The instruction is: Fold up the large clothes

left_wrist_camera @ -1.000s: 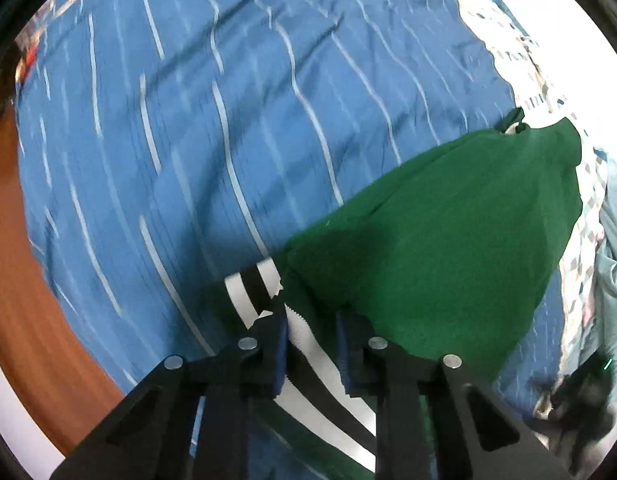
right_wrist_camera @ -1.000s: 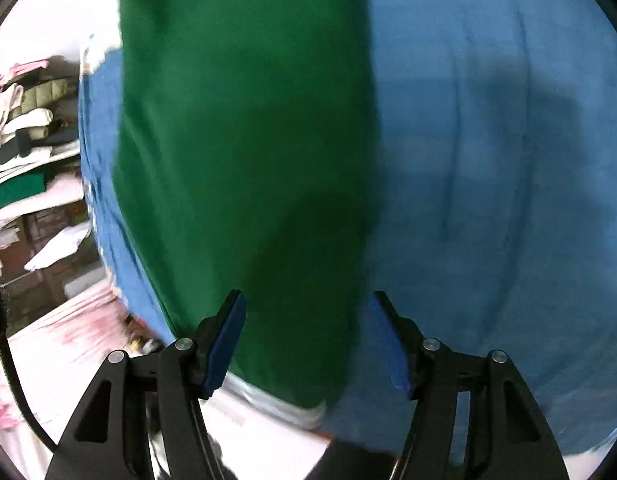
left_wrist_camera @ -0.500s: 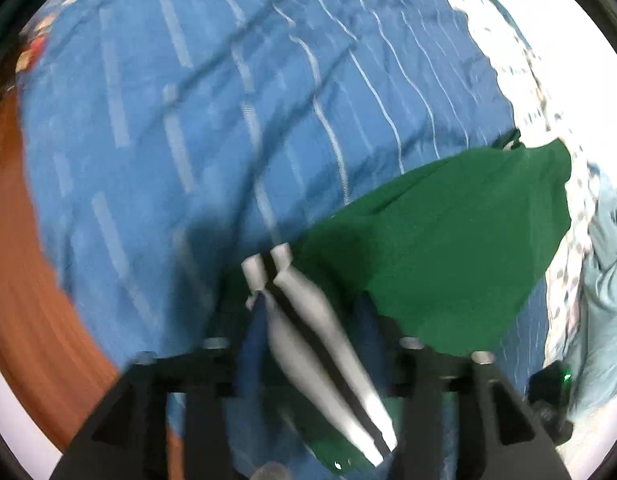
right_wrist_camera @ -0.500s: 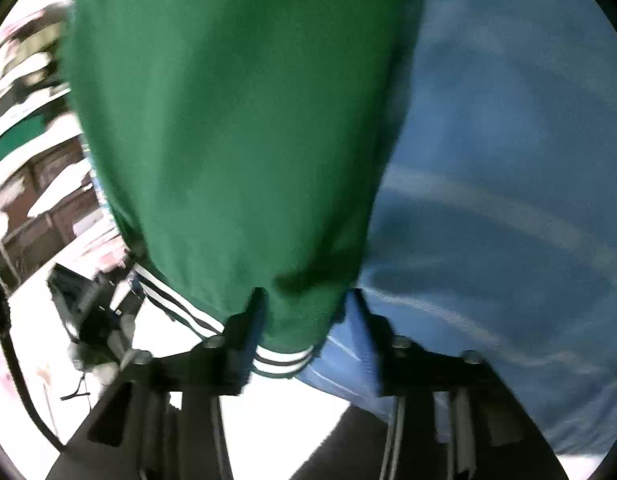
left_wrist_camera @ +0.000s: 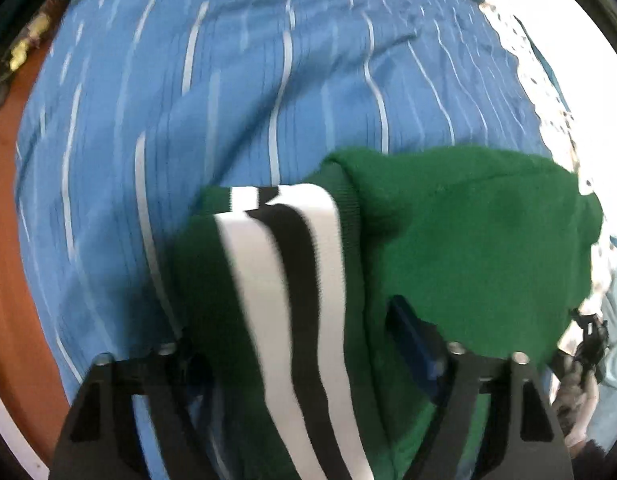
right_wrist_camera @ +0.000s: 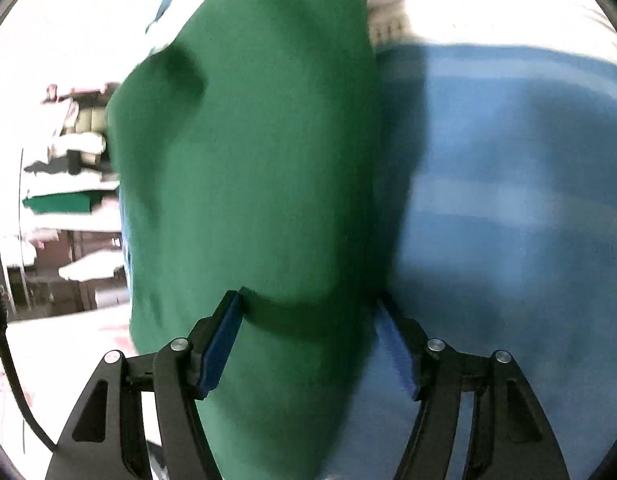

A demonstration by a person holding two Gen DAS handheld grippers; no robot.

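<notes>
Blue white-striped bedsheet (left_wrist_camera: pixel 236 92) carries the green knit garment (left_wrist_camera: pixel 460 240), now bunched closer. My left gripper (left_wrist_camera: pixel 304 344), released a second ago, is closing around its striped cuff (left_wrist_camera: pixel 284 272); right gripper (right_wrist_camera: pixel 308 344) straddles cloth, released.

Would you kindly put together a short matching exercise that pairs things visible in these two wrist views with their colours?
Things:
1. garment
2. bedsheet
3. trim band on the garment
4. floor beside the bed

Colours:
A. reddish brown
B. blue with thin pale stripes
C. solid green
D. white and black stripes

Pairs: 1-C, 2-B, 3-D, 4-A
</notes>
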